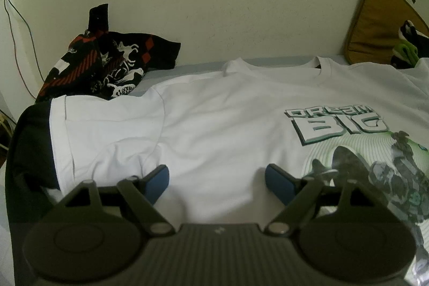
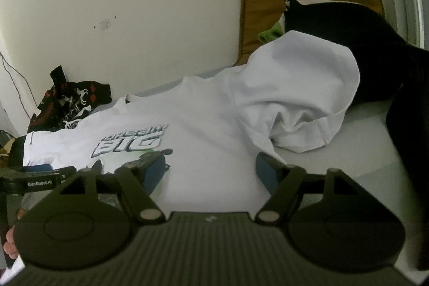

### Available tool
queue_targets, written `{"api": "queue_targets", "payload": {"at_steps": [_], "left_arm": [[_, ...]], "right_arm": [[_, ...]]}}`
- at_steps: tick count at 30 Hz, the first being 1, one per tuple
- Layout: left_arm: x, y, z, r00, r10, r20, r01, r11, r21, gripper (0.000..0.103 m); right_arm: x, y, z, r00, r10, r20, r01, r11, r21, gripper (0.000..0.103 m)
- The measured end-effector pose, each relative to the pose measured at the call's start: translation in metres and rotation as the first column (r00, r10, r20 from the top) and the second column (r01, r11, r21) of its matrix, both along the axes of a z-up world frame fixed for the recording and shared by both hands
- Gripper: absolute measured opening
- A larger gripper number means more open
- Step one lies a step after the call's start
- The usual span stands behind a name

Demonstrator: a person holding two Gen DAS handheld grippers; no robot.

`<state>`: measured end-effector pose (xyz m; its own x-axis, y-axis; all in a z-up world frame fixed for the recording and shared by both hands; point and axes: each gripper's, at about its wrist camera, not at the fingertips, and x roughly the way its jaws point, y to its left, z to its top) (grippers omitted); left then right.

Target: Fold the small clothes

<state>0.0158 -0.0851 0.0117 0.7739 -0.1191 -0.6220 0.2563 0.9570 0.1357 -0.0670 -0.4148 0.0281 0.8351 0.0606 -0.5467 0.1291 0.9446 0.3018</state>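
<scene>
Our shirt (image 1: 219, 119) lies spread on the bed (image 2: 362, 141), unfolded; both grippers (image 1: 217, 178) (image 2: 211, 168) hover, jaws released; every fold remains.

A white T-shirt (image 1: 214, 119) lies spread face up on the bed (image 1: 187, 67), its neckline toward the wall (image 1: 241, 4) and a "DREAM BIG" print (image 1: 337, 122) above a green-and-grey graphic on its right part. The left gripper (image 1: 217, 178) hangs low over the shirt's lower part with its blue-padded jaws spread wide and nothing between them. A crumpled black garment (image 1: 107, 63) with red and white patterns sits against the wall at the far left, and a brown cushion (image 1: 375, 23) leans at the far right.
</scene>
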Motion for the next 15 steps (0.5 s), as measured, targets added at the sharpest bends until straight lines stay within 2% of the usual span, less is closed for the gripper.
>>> {"api": "queue_targets", "payload": {"at_steps": [5, 9, 15], "left_arm": [[-0.0004, 0.0007, 0.0005, 1.000, -0.003, -0.001, 0.003, 1.000, -0.004, 0.082], [-0.0003, 0.0028, 0.0010, 1.000, -0.010, -0.002, 0.010, 1.000, -0.011, 0.082], [-0.0007, 0.0040, 0.0012, 1.000, -0.025, -0.003, 0.025, 0.999, -0.021, 0.085]], "right_arm": [[-0.0008, 0.0001, 0.0006, 1.000, -0.017, 0.001, 0.017, 1.000, 0.005, 0.076], [-0.0025, -0.0026, 0.0009, 0.997, -0.073, 0.005, 0.073, 0.997, 0.011, 0.076], [-0.0009, 0.0029, 0.0015, 0.996, -0.087, -0.003, 0.087, 0.996, -0.033, 0.076]]}}
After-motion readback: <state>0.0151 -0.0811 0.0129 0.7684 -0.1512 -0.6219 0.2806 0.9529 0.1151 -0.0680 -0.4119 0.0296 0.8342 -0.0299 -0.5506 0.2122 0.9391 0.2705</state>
